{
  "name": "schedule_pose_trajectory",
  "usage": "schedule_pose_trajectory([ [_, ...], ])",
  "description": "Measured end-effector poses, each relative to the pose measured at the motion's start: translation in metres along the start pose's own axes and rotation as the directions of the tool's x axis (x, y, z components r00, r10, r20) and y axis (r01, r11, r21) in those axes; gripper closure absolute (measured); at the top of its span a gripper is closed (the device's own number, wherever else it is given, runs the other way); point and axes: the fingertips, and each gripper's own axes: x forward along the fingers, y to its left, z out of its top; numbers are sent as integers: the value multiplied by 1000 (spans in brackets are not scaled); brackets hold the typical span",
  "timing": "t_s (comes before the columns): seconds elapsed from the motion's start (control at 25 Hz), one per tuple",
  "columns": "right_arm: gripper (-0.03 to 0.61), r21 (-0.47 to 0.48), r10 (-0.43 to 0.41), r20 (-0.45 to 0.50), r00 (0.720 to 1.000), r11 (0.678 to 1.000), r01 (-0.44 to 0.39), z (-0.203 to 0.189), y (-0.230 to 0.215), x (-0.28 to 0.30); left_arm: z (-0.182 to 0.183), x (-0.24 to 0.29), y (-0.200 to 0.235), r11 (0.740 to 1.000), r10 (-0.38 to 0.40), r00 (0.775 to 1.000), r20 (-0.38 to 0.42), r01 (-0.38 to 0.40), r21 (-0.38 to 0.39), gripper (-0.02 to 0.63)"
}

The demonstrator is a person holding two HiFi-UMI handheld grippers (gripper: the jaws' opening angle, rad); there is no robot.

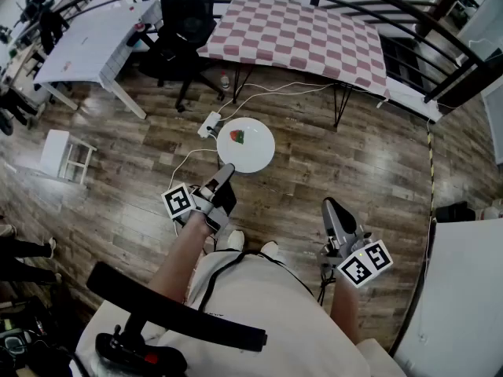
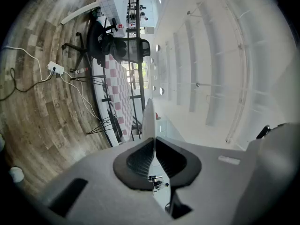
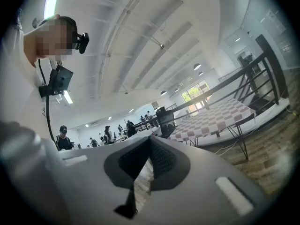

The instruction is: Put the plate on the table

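1. One table (image 1: 302,34) with a pink-and-white checked cloth fills the upper middle of the head view. It is the largest thing that matters here, and judging by the task it is where the plate is to go.
2. Wooden floor (image 1: 354,155) covers the middle of the frame, and the plate is over it, not yet over the cloth.
3. The white plate (image 1: 255,151) is at the frame's centre, its round face up and roughly level. It lies just beyond the left gripper, between that gripper and the table's near edge.
4. The left gripper (image 1: 228,169) has its jaws pinched onto the plate's near rim. In the left gripper view the plate (image 2: 148,118) shows edge-on, rising from between the closed jaws (image 2: 153,140).
5. The right gripper (image 1: 330,205) hangs at lower right, well apart from the plate. Its jaws are together with nothing between them (image 3: 150,140).
6. A small red and green item (image 1: 237,137) rests on the plate's far left part.
7. The move probably turns on carrying the plate straight away from the left gripper, toward the top of the frame, keeping it level.
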Motion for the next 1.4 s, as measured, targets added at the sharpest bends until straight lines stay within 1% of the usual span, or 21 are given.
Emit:
schedule_pose_trajectory([
  [0.28,572,8,-31,18,999,999,31,-3,9,17,20,5,-6,1000,-17,999,-37,18,18,592],
  [0.48,571,18,-49,20,999,999,48,-14,11,21,23,5,-3,999,-35,997,-63,36,26,591],
  [0.64,571,45,-67,22,998,997,66,-16,18,32,36,1,-6,999,-37,997,-74,38,15,591],
  [0.92,571,67,-89,21,996,994,88,-27,31,53,59,-20,-1,999,-35,997,-67,36,5,591],
  [1.24,571,79,-102,31,994,992,99,-35,47,77,86,-50,8,1000,-18,997,-73,19,23,591],
  [1.4,571,94,-114,35,993,989,110,-39,52,84,95,-64,10,1000,-15,998,-66,16,15,591],
])
